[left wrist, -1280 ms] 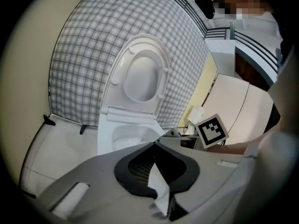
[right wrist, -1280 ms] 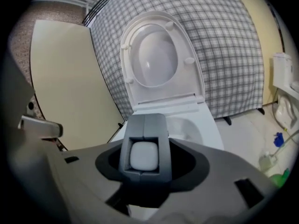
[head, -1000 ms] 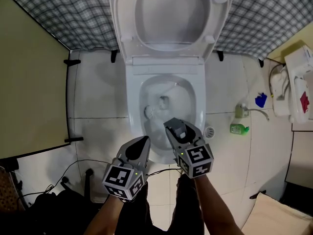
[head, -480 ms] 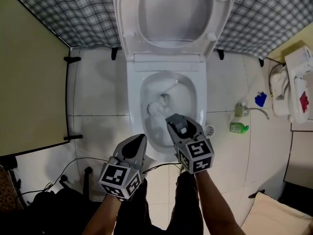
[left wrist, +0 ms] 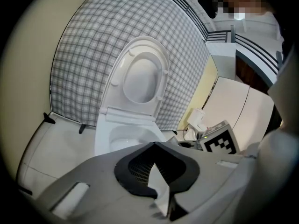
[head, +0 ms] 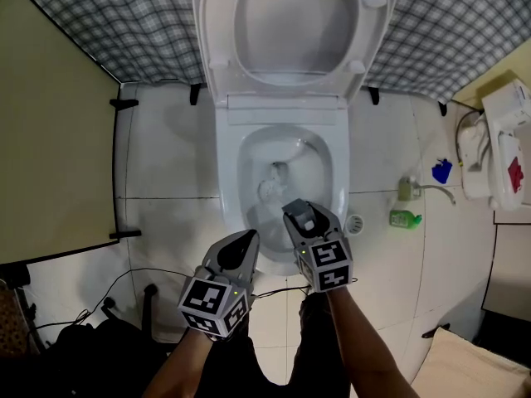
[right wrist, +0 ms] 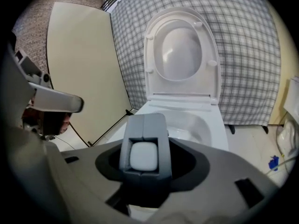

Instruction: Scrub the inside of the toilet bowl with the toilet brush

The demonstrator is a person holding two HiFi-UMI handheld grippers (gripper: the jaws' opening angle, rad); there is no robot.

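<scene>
Head view: toilet brush head sits mid toilet bowl; right gripper over its front rim.
Left gripper view: left gripper jaws together, empty.
Right gripper view: jaws clamped on the grey brush handle.

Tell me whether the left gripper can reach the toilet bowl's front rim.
Likely yes: left gripper hangs right by the rim, nothing between; right gripper holds the brush handle alongside.

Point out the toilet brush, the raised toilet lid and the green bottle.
toilet brush [head: 267, 191]: head view, on its bristle head.
toilet lid [head: 290, 23]: head view, middle of its inner face.
green bottle [head: 406, 218]: head view, middle of its body.
</scene>
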